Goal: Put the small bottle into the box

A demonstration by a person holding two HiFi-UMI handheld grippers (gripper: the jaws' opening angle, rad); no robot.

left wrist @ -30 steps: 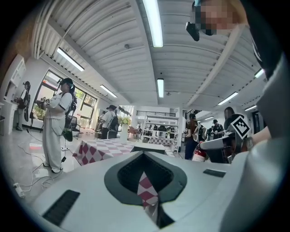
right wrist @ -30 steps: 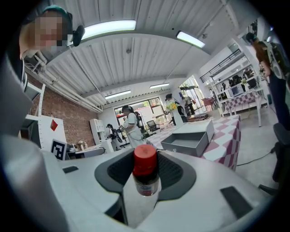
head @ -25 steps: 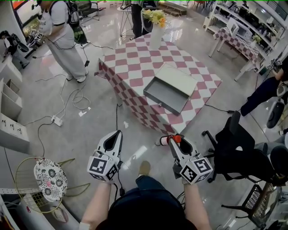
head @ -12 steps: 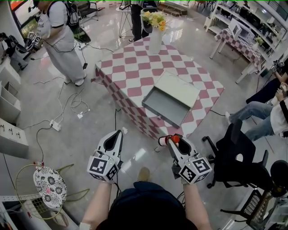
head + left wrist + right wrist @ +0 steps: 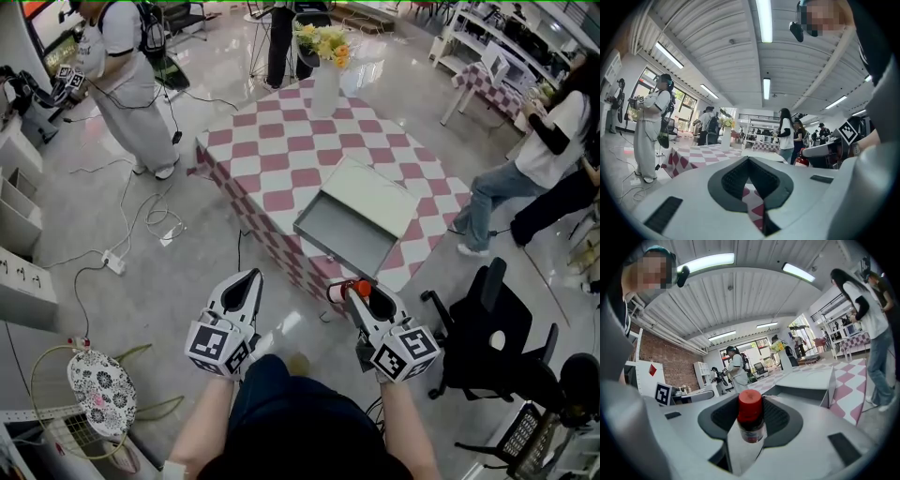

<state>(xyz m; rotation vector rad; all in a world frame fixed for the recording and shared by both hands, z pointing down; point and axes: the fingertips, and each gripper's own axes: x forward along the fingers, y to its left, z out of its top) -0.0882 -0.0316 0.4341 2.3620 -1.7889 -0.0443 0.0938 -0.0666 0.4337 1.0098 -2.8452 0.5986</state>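
The small bottle (image 5: pixel 360 288), with a red cap and a pale body, sits between the jaws of my right gripper (image 5: pixel 352 290), which is shut on it. In the right gripper view the bottle (image 5: pixel 750 423) stands upright between the dark pads (image 5: pixel 776 419). The grey open box (image 5: pixel 349 229) with its lid folded back lies on the near corner of the pink-and-white checked table (image 5: pixel 281 150), just beyond the bottle. The same box (image 5: pixel 806 380) lies ahead and to the right in the right gripper view. My left gripper (image 5: pixel 249 277) is held level beside the right one, shut on nothing (image 5: pixel 751 187).
A white vase of yellow flowers (image 5: pixel 323 70) stands at the table's far side. A black office chair (image 5: pixel 487 328) is close on the right. People stand at the upper left (image 5: pixel 127 75) and the right (image 5: pixel 534 155). Cables (image 5: pixel 150 216) cross the floor on the left.
Both grippers have come closer to the table and the box. On the right, a seated person has been replaced by one walking past the table.
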